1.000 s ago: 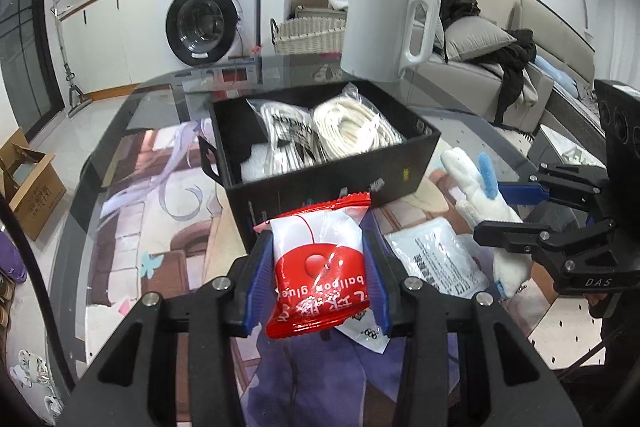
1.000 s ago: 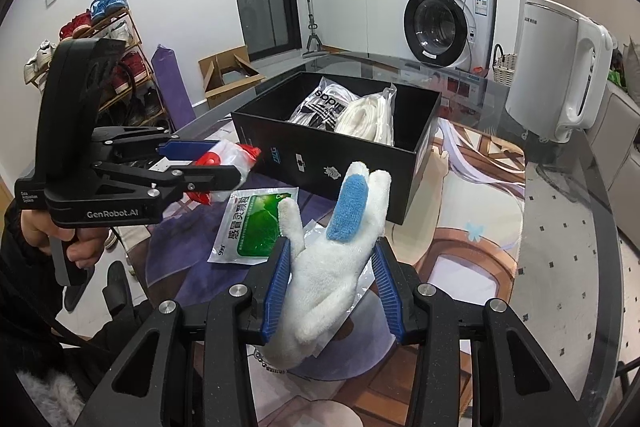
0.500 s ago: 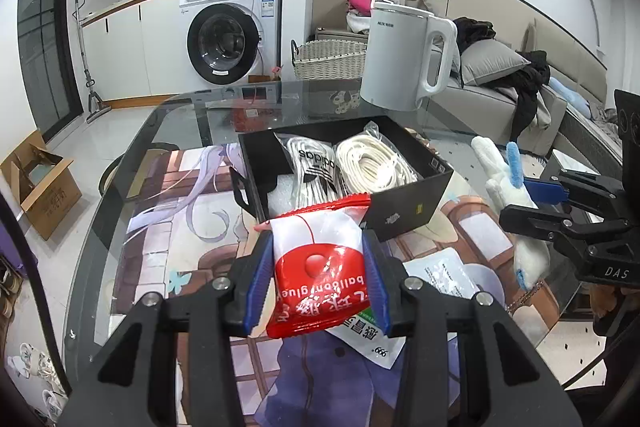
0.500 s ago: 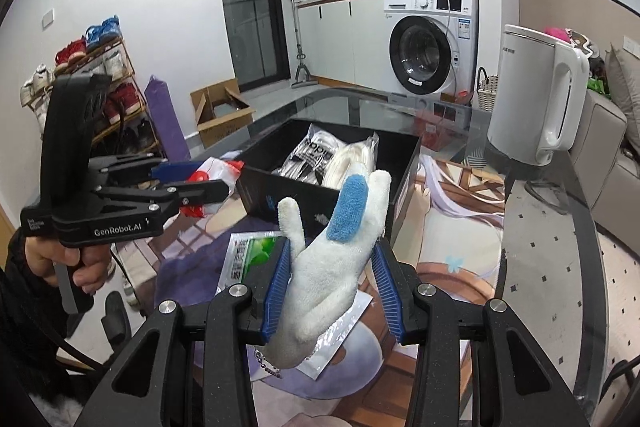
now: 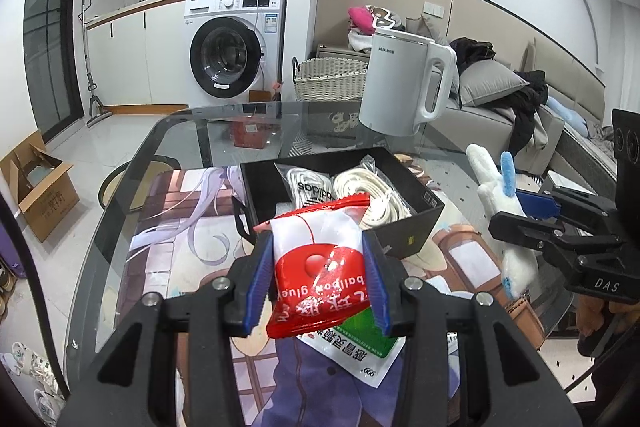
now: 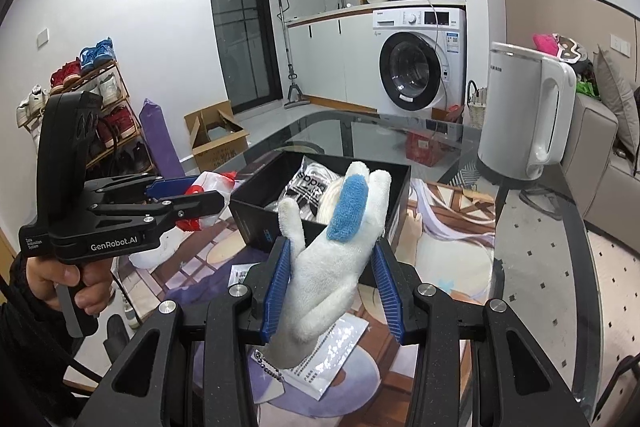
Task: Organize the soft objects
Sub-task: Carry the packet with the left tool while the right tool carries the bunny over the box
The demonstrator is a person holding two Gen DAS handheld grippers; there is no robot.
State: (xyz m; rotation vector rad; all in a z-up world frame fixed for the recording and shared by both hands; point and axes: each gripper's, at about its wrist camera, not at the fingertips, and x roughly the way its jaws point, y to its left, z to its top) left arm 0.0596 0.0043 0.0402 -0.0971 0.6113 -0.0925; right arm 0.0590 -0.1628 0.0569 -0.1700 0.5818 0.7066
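My left gripper point(image 5: 316, 283) is shut on a red and white balloon-glue packet point(image 5: 320, 267), held above the table in front of the black box point(image 5: 416, 223). My right gripper point(image 6: 330, 285) is shut on a white plush glove toy with a blue finger point(image 6: 336, 251), held up in front of the same box point(image 6: 256, 223). The box holds a bagged Adidas item point(image 5: 308, 189) and a bagged coil of white cord point(image 5: 372, 195). Each gripper shows in the other's view: the right one point(image 5: 520, 211), the left one point(image 6: 208, 193).
A green and white sachet point(image 5: 356, 347) lies on the printed mat point(image 5: 168, 251) under the left gripper, a white leaflet packet point(image 6: 332, 355) under the right. A white kettle point(image 5: 404, 83) stands behind the box. The glass table edge point(image 5: 100, 227) runs left.
Both grippers have risen and pulled back from the box with their loads, so the box looks smaller and lower. The grips are unchanged.
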